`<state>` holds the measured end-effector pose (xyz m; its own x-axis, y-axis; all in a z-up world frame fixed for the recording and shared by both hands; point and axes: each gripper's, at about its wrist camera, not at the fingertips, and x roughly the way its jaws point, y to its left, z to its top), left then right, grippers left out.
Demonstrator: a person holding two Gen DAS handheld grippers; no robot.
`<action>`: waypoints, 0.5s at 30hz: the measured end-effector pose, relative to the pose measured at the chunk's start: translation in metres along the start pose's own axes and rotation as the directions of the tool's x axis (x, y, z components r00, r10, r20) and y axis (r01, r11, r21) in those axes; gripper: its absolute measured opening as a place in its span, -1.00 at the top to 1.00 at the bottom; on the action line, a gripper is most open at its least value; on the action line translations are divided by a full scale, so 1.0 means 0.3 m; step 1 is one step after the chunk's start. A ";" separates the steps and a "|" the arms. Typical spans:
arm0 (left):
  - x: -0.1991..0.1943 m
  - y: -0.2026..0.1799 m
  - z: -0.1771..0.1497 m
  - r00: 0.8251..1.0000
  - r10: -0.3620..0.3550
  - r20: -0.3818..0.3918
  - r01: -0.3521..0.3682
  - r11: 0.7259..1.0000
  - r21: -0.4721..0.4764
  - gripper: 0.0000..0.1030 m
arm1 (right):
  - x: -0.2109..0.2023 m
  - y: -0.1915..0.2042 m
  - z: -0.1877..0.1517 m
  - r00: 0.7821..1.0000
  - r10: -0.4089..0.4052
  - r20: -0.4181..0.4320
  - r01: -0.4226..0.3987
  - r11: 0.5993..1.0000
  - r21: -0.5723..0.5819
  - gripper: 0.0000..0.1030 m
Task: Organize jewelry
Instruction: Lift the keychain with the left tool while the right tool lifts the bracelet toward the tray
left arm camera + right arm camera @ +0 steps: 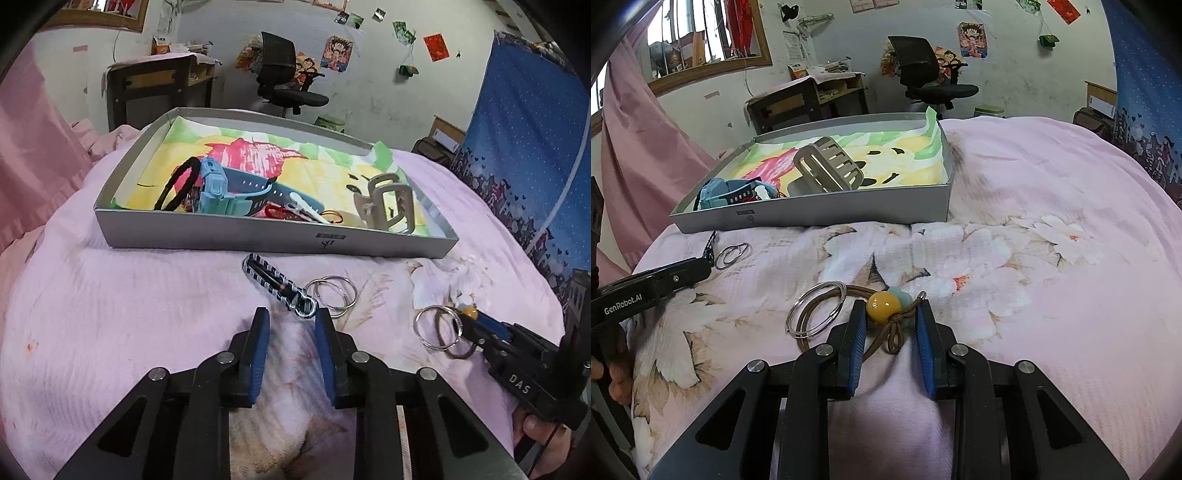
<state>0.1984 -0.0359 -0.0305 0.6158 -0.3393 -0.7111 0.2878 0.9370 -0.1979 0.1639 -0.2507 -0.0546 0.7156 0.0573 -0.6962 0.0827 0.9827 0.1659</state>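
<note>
Our left tool [291, 321] hangs low over the pink bedspread [110, 295] with its blue pads spread apart and nothing between them. Just ahead of its tips lies a black-and-white braided keychain [275, 282], stretched at a slant, with a pair of silver key rings [334, 293] at its near end, touching the fabric beside the right pad.

Our right tool [892, 317] is also parted, its two blue pads standing on either side of a brown cord charm. The yellow bead [884, 305] of that charm sits between the fingertips, with a pale green bead just behind it and the cord's knot and loop lying in the gap; we see no pad pressing on it. The cord runs left to a set of silver rings [816, 310] resting flat on the bedspread.

Beyond both tools, a shallow grey box [258, 236] sits on the bed, lined with a colourful drawing. Inside it we see a blue watch [221, 188], a black hair loop [177, 184] at the left end, a white clip [306, 210], small red and orange bands near the front wall, and a beige claw clip [384, 203] toward the right end.
</note>
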 end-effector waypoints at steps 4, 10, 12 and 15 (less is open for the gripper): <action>0.001 0.000 0.006 1.000 -0.027 -0.003 0.027 1.000 -0.001 0.41 | 0.006 0.017 0.009 1.000 0.018 -0.003 -0.018 1.000 -0.009 0.54; 0.033 -0.008 0.038 0.998 -0.046 -0.030 0.046 0.999 -0.020 0.24 | 0.021 0.044 0.049 0.999 0.048 0.008 -0.048 0.999 -0.015 0.54; 0.047 -0.004 0.051 0.999 -0.037 -0.039 0.036 0.999 -0.038 0.24 | 0.026 0.055 0.057 0.999 0.049 0.011 -0.049 0.999 -0.023 0.54; 0.057 0.003 0.061 0.999 -0.027 -0.040 0.025 0.998 -0.057 0.24 | 0.033 0.066 0.056 0.999 0.046 0.005 -0.046 0.998 -0.038 0.55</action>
<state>0.2226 -0.0423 -0.0307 0.5778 -0.3613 -0.7319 0.2609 0.9314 -0.2539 0.1842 -0.2337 -0.0466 0.7222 0.1013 -0.6842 0.0236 0.9850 0.1707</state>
